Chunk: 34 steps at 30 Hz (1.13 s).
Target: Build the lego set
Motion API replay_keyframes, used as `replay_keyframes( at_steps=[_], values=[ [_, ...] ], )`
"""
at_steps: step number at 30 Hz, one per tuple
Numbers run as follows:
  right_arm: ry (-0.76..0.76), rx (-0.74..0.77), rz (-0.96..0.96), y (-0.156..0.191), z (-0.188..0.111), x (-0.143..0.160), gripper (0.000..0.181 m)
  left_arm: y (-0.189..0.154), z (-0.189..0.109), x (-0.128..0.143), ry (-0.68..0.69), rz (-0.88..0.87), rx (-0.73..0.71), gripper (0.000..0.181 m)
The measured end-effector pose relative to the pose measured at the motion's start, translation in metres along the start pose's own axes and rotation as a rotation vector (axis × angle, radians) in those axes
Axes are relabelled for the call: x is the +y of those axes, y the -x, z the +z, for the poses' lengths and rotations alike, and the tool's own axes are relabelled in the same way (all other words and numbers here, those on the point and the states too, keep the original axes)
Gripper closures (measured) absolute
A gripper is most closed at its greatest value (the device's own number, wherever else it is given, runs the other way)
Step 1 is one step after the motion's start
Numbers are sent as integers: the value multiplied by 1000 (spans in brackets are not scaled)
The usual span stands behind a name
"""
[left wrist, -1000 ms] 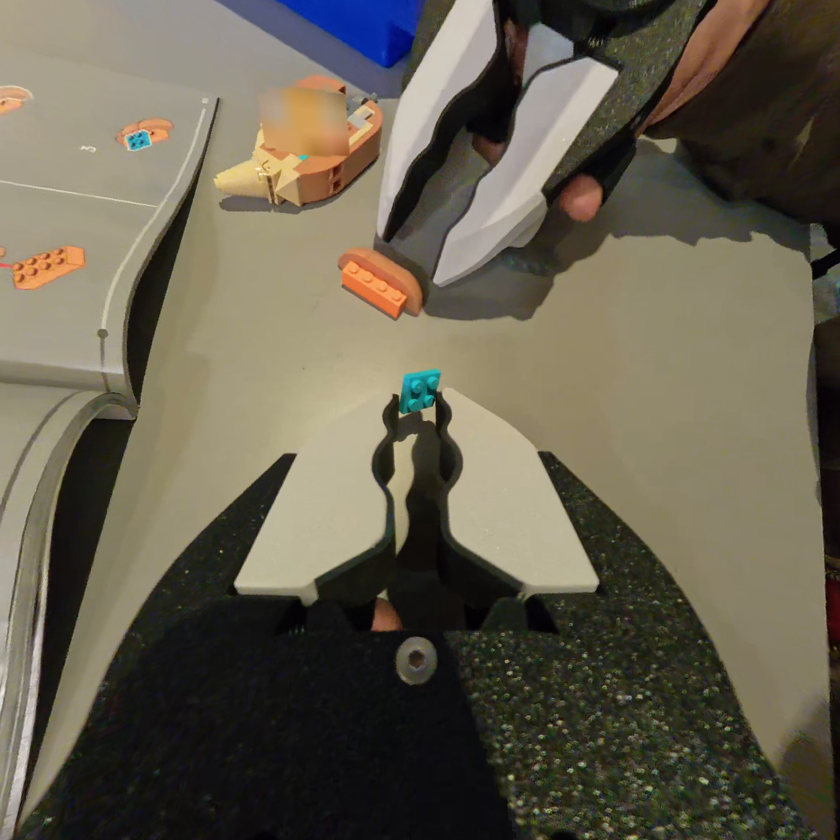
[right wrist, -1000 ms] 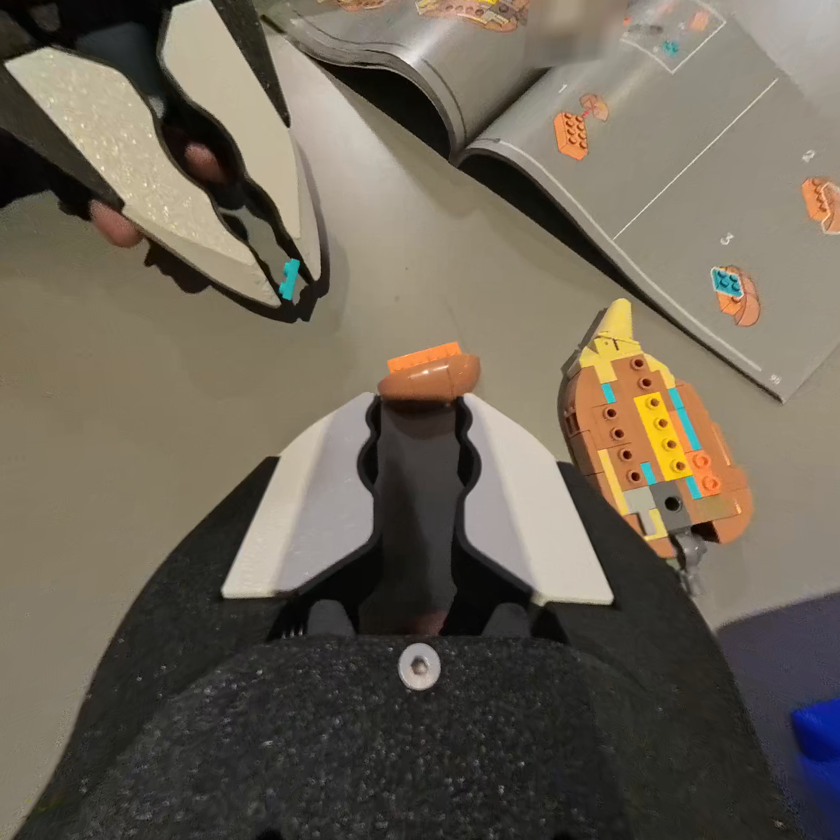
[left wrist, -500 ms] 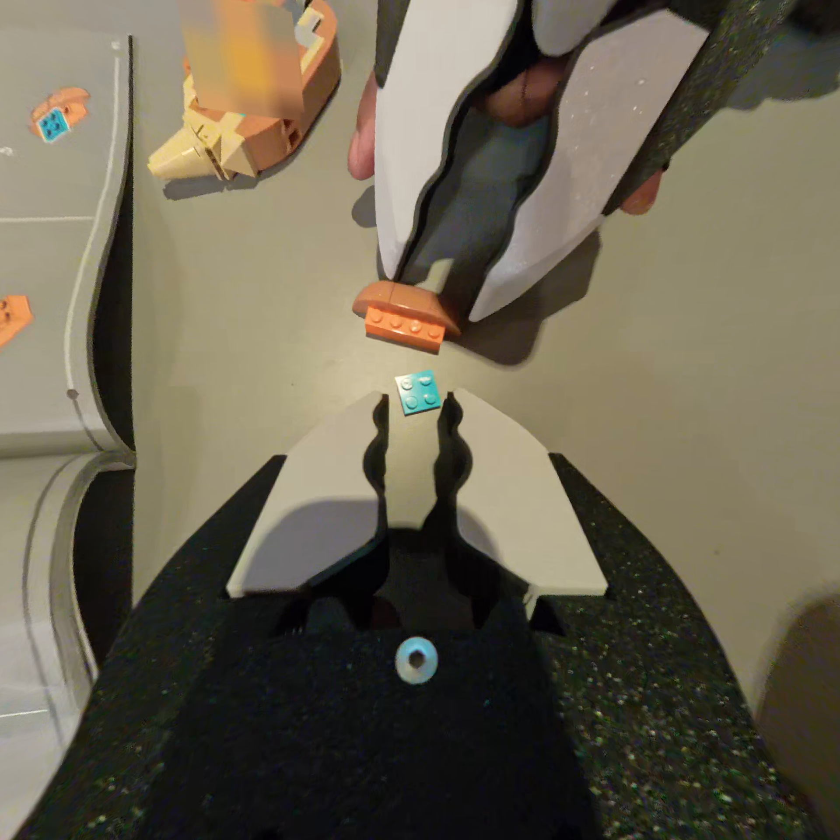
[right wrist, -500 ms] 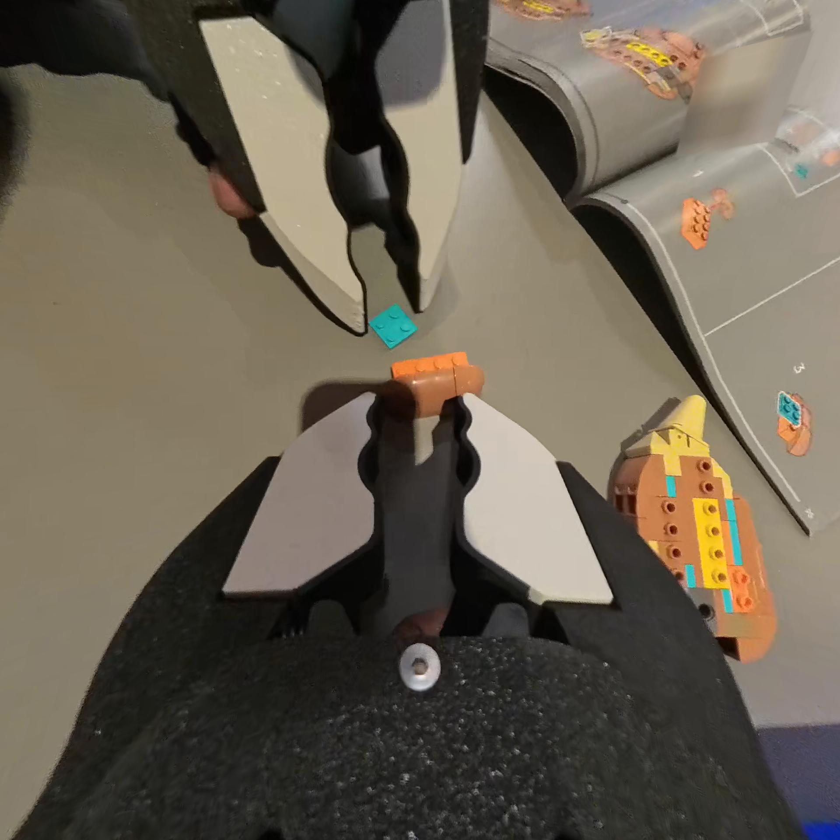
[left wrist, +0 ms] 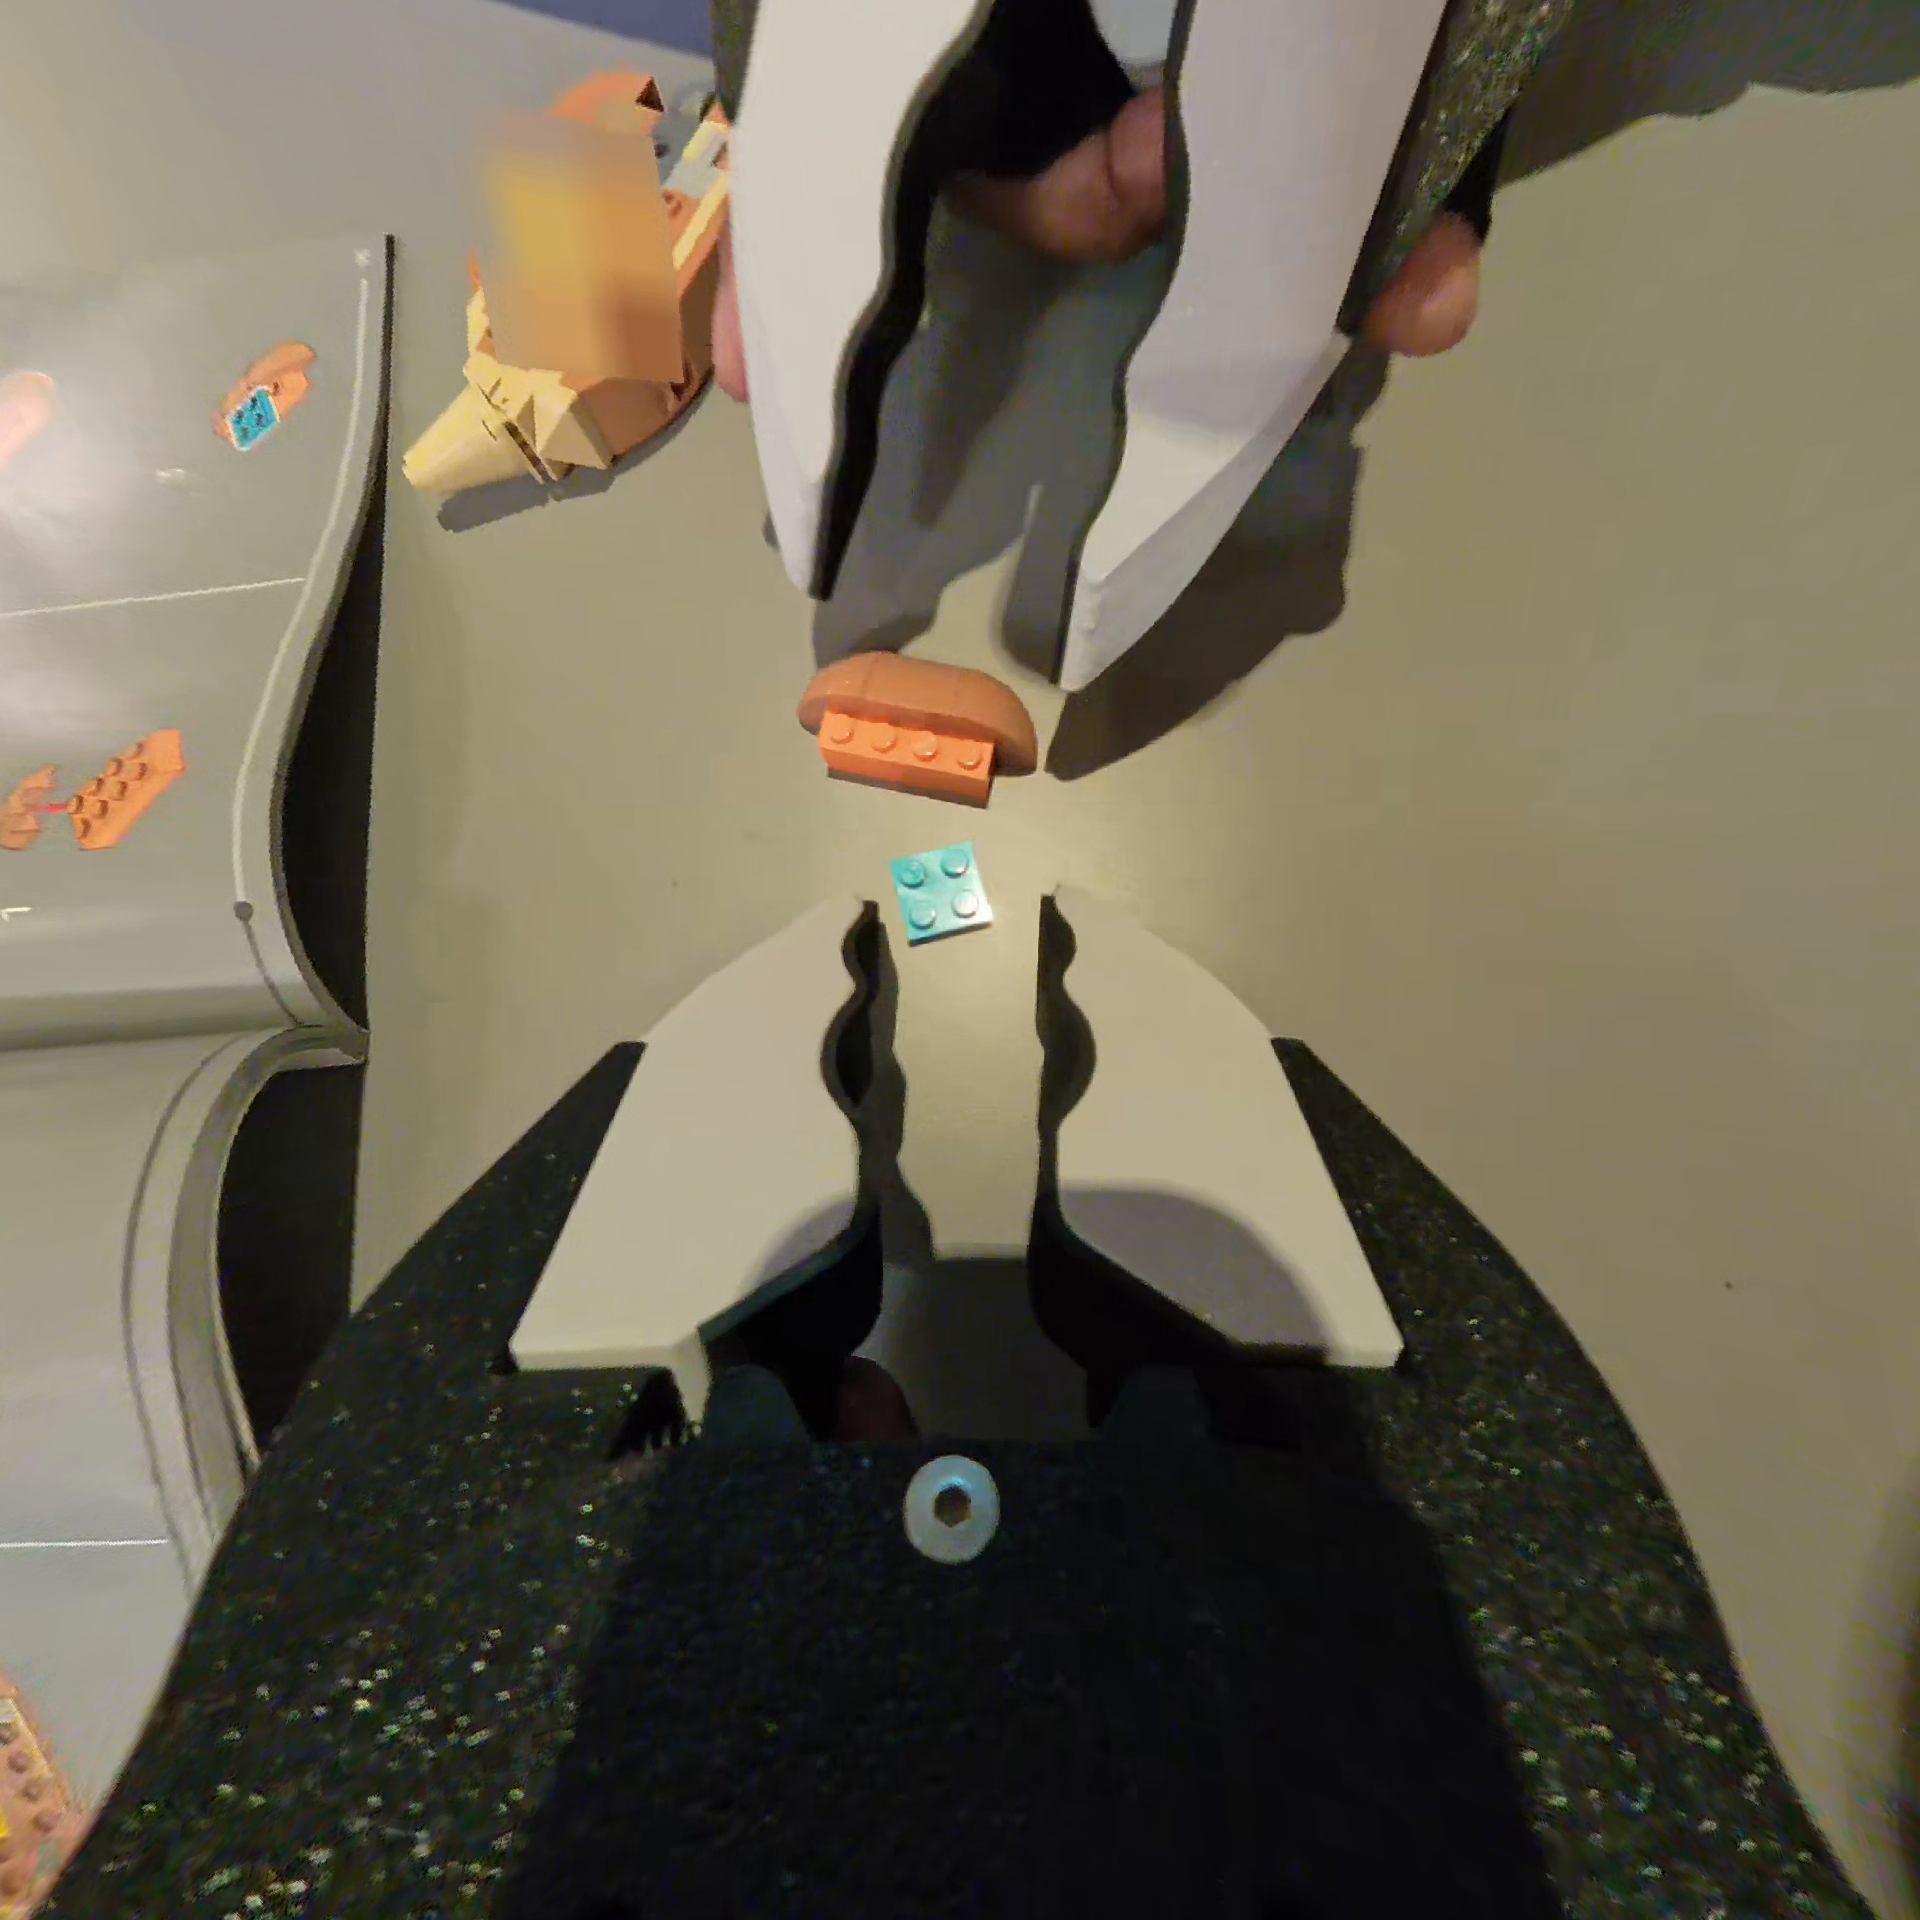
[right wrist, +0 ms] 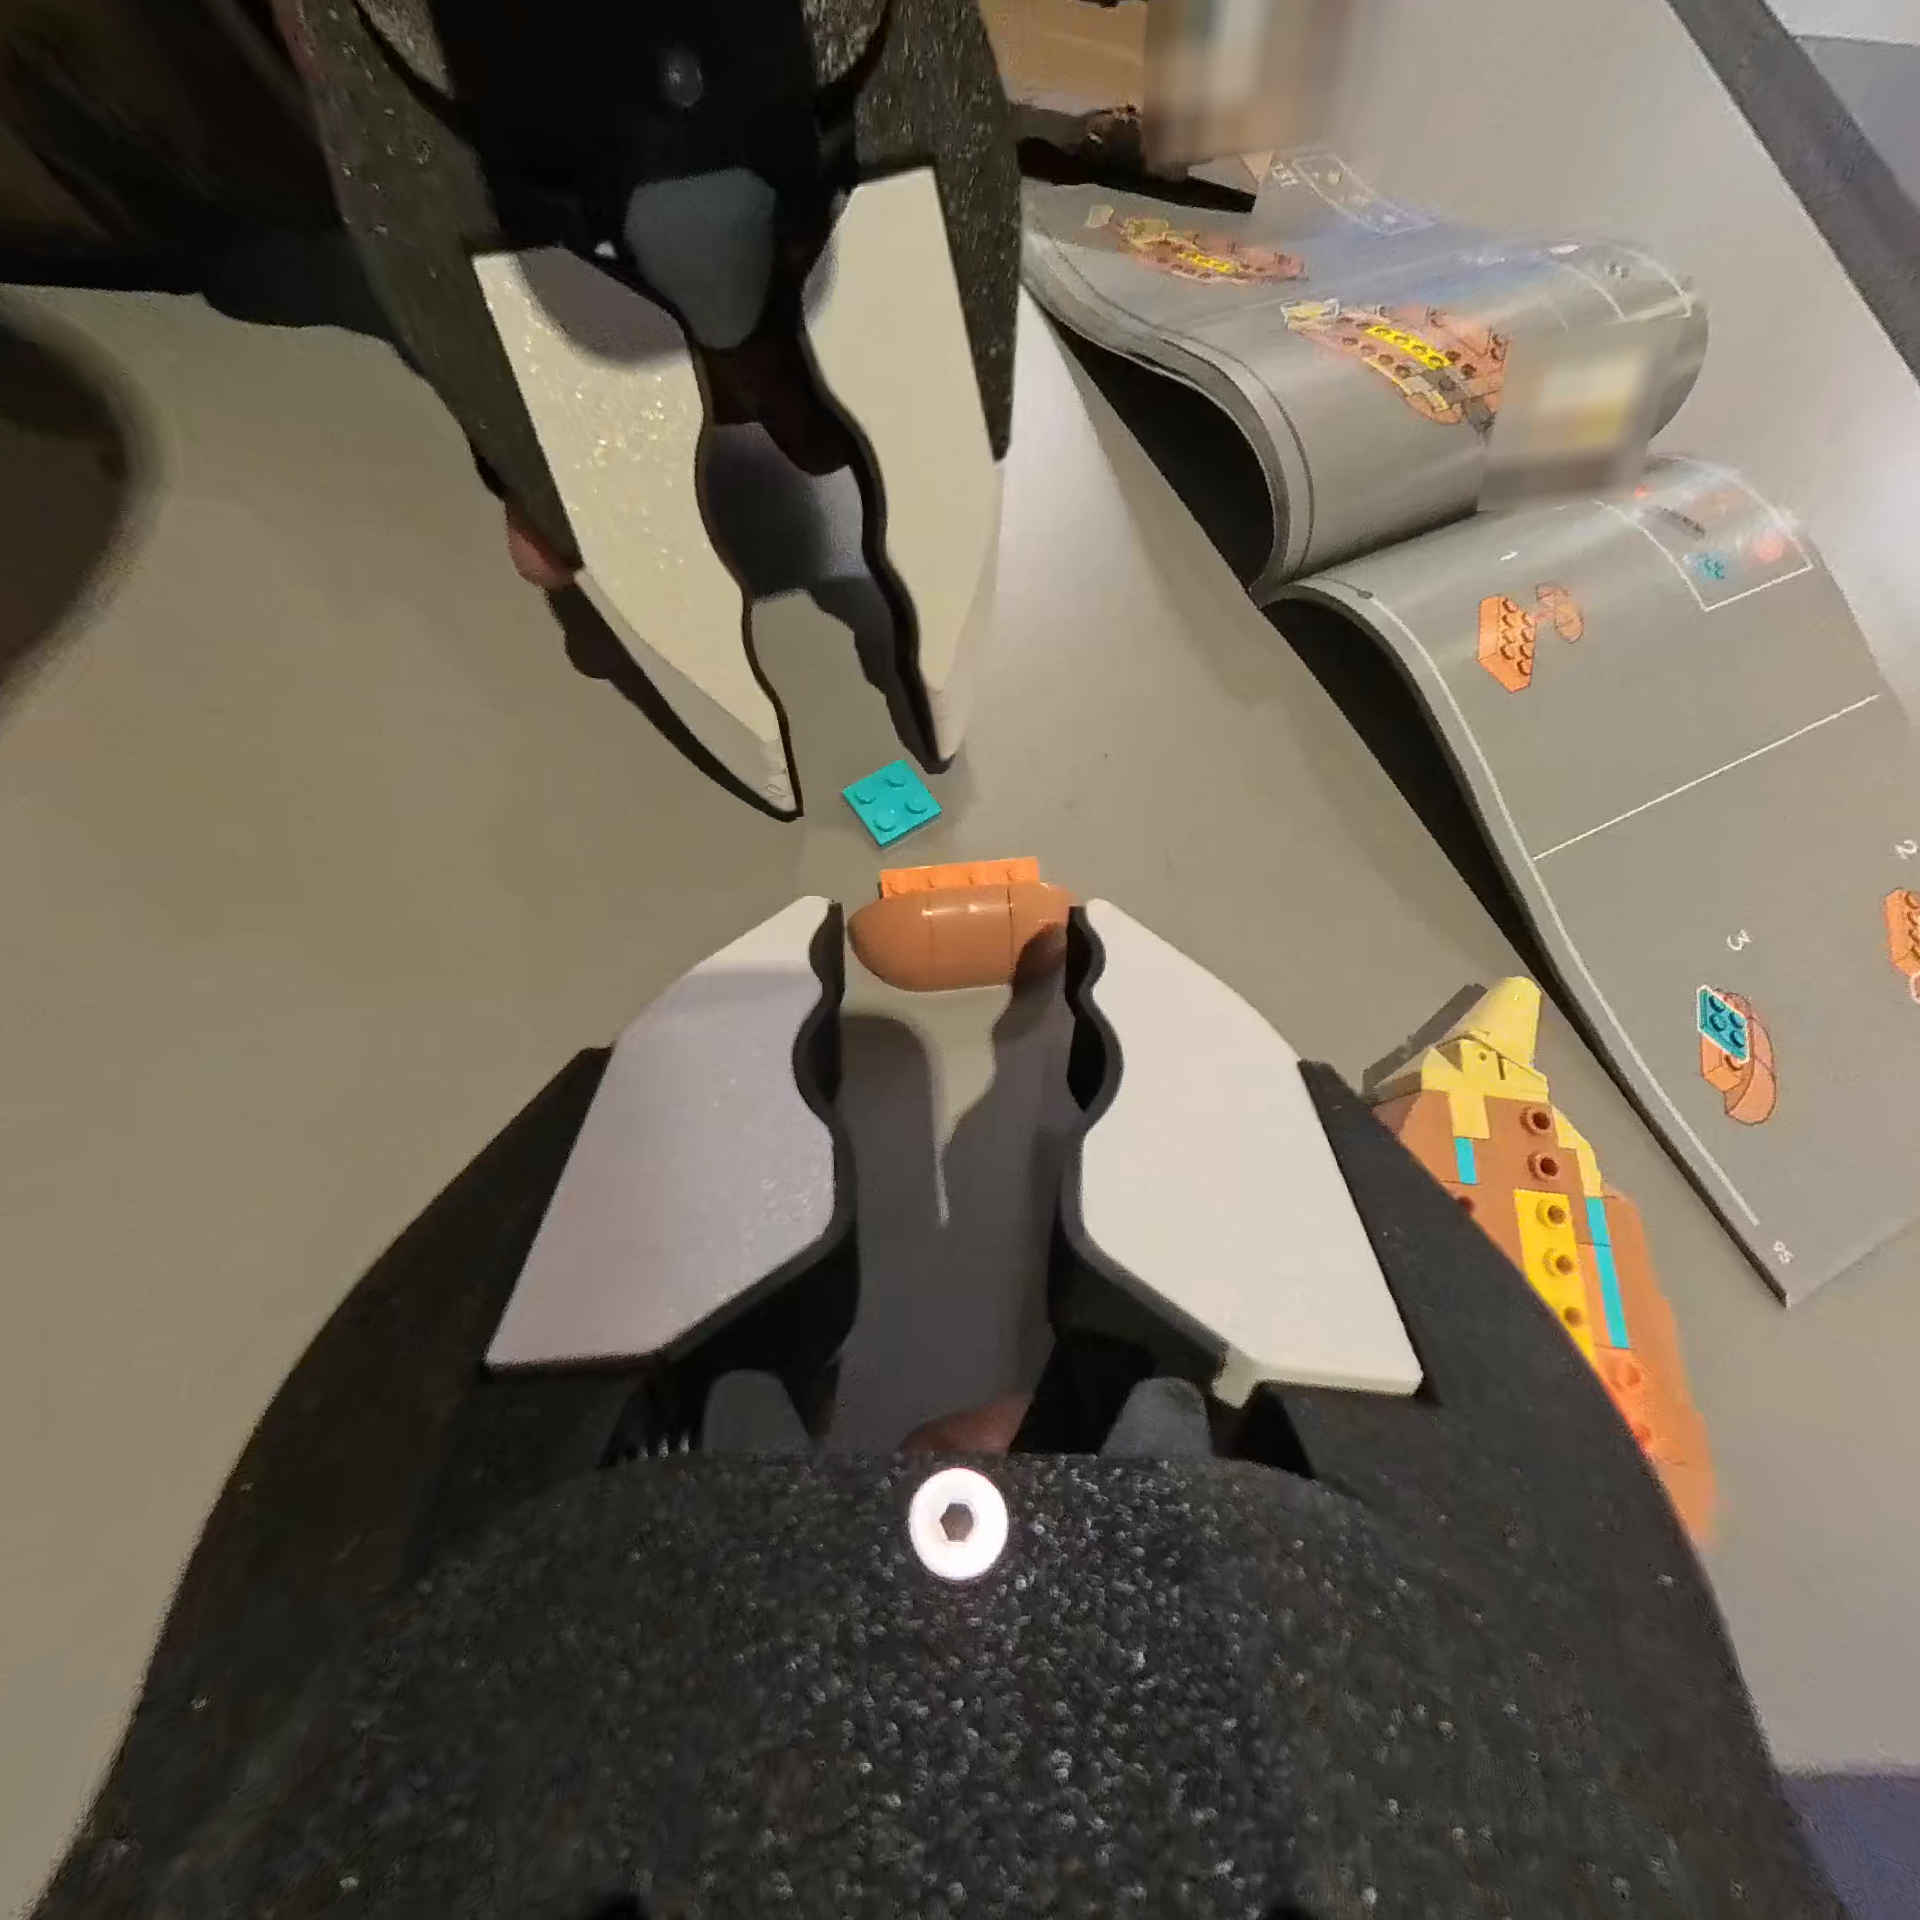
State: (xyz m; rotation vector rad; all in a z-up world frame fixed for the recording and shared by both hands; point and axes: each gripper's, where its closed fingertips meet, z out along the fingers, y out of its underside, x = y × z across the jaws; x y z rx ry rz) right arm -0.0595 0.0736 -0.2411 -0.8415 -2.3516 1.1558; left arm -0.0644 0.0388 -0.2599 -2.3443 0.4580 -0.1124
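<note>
My left tongs point(left wrist: 954, 902) are spread, released, with the teal 2x2 plate point(left wrist: 941, 891) lying flat on the counter point(left wrist: 1558, 831) between their tips. My right tongs point(right wrist: 954, 914) are released too, tips flanking the brown-and-orange curved brick assembly point(right wrist: 958, 925), which sits just beside the plate. The part-built ship point(right wrist: 1538, 1195) and open instruction booklet point(right wrist: 1662, 779) lie nearby.
</note>
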Motion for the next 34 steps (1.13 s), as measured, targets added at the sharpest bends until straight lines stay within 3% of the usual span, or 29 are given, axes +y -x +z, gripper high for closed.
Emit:
replay_keyframes(
  at_steps=[6,8,16,34],
  values=[
    [-20,-51,25,-2,-1,-1,137,4,7,-2,4,-68,-34,157],
    [21,-58,22,0,2,4,133,6,8,-3,7,-66,-50,165],
    [145,-66,-32,4,14,15,128,5,8,-3,10,-24,-16,166],
    [80,-46,-89,2,23,-1,135,10,-6,-23,-105,27,89,165]
  ],
)
